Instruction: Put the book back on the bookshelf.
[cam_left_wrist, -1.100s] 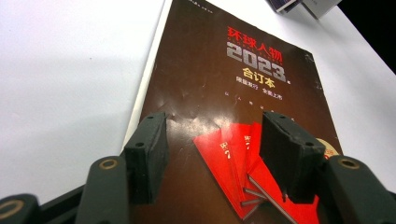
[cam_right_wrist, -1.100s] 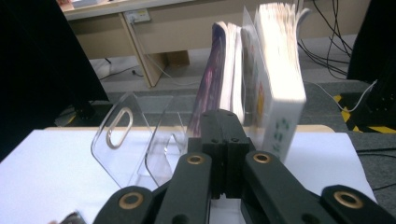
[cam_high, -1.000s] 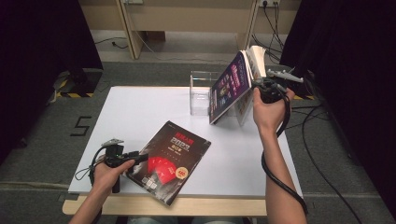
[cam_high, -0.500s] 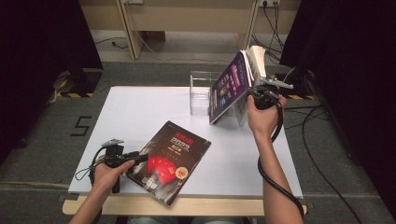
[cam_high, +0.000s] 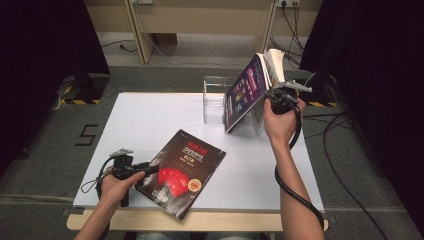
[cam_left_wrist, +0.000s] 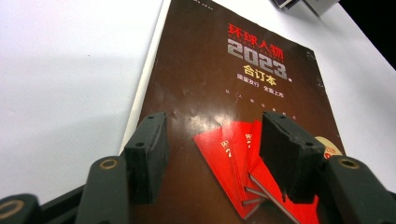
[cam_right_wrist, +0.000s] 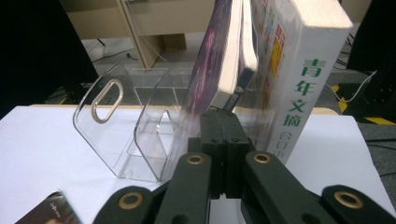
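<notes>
Right now, as I read my own two hands at the table:

Work in hand: I judge I am filing books into the clear acrylic rack (cam_high: 216, 100) at the far side of the white table (cam_high: 150, 125).

Right gripper (cam_high: 278, 98): my jaws are pressed flat together, nothing visibly between the pads; in the right gripper view their tips sit just under the lower edge of the purple book (cam_right_wrist: 212, 60). I seem to be propping or nudging it with the closed tips, not pinching it.

Purple book: tilted, its top leaning away from the rack toward the white book (cam_right_wrist: 299, 70), its foot near the rack's right end. It leans that way, I think, because it is not yet seated upright between the dividers.

White book: upright, spine with green characters facing my right gripper, just beside the purple one. Whether it stands inside the rack or just outside I cannot tell.

Rack contents: the left compartments, by the wall with the oval handle hole (cam_right_wrist: 106, 101), look bare.

Left gripper (cam_left_wrist: 212, 154): jaws spread, one pad either side over the cover, pinching nothing.

Dark magazine (cam_high: 182, 170): flat on the table near my edge, askew, cover up with red cards printed on it. My left hand (cam_high: 117, 182) waits at its corner, I judge to steady it or to take it up once the right side is settled.

Risk: the leaning book could slide off my closed tips and topple.
</notes>
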